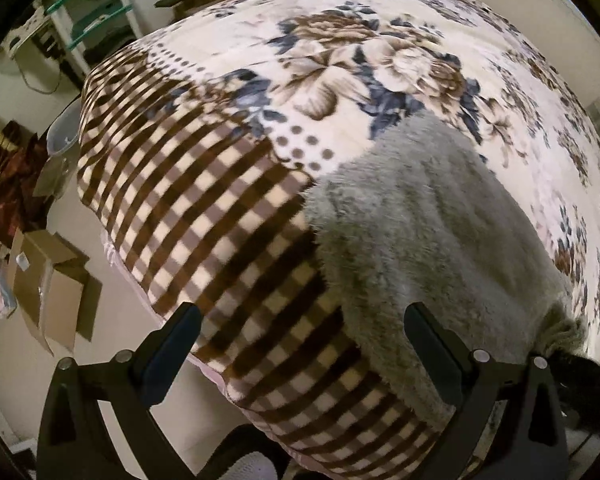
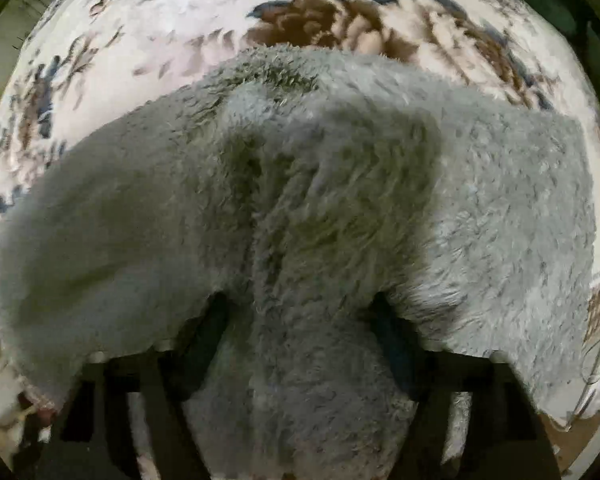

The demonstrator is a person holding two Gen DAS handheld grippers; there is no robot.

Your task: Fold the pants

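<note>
Soft and wide, the bed blanket (image 1: pixel 228 208) with brown checks and big flowers is your work place, and cardboard boxes (image 1: pixel 52 280) sit on the floor beside it. Your gray fuzzy pants (image 1: pixel 420 232) lie on the blanket near the edge closest to you, which keeps them easy to reach. Your left gripper (image 1: pixel 302 350) hangs just above the bed with its two fingers wide apart and nothing between them; one finger is over the checks and the other over the pants, so it looks ready to pinch the edge. Your right gripper (image 2: pixel 300 336) has a thick bunch of the pants (image 2: pixel 300 208) between its fingers, and the fluff covers both fingers. I think it is pinching the cloth so you can lift that part over, but I cannot tell for sure.
</note>
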